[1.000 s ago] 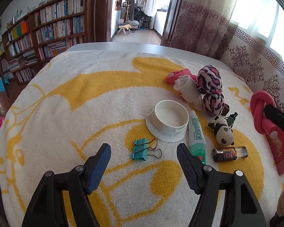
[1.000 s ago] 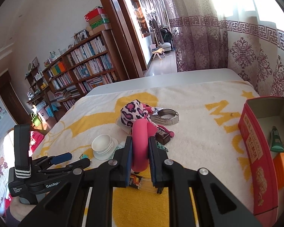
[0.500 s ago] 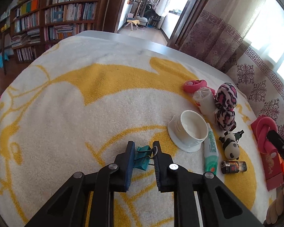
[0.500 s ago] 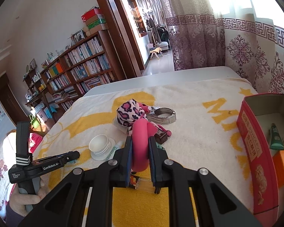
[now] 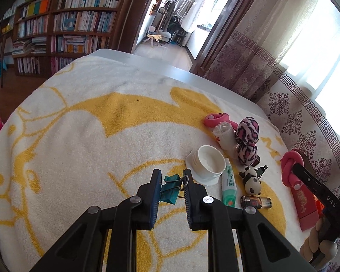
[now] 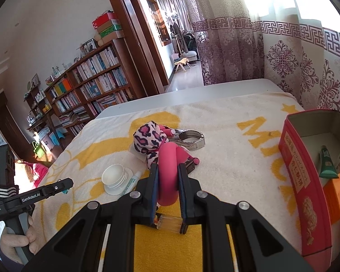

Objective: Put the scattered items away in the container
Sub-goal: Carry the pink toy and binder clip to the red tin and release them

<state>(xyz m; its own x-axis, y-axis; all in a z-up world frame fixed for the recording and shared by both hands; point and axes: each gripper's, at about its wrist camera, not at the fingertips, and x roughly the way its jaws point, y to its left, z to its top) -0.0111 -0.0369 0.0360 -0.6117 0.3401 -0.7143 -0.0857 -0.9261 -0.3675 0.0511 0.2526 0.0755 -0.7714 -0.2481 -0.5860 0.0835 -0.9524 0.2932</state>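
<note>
A: Teal binder clip (image 5: pixel 170 189) sits pinched between the left gripper (image 5: pixel 171 181) jaws, which are nearly together on it, just above the yellow-and-white towel (image 5: pixel 79 158) that covers the bench. Confirm from the other side?

B: Right wrist view only catches a sliver of teal past the left gripper (image 6: pixel 63 184) tip, so the grip can't be read there. It does show the hand (image 6: pixel 15 242) on that handle.

A: Fine. Right gripper?

B: Right gripper (image 6: pixel 167 181) jaws are narrow, clamped on the pink knotted foam twist (image 6: pixel 167 176). Left view shows the twist (image 5: pixel 291 166) from the side, held up off the towel.

A: Container?

B: Red tin box (image 6: pixel 306 181), open top, at the towel's right edge. Right view shows inside: green tube (image 6: pixel 326 162), orange block (image 6: pixel 338 190), pale carton. Left view gets just a red corner (image 5: pixel 304 206), no interior.

A: Left view has the scatter: white cap (image 5: pixel 207 164), tube (image 5: pixel 229 187), panda figure (image 5: pixel 251 180), small amber bottle (image 5: pixel 257 201), leopard-print puffs (image 5: pixel 247 140), pink ring (image 5: pixel 216 119).

B: Right view adds a metal bangle (image 6: pixel 190 139) behind the puffs; left view doesn't show it.
</note>
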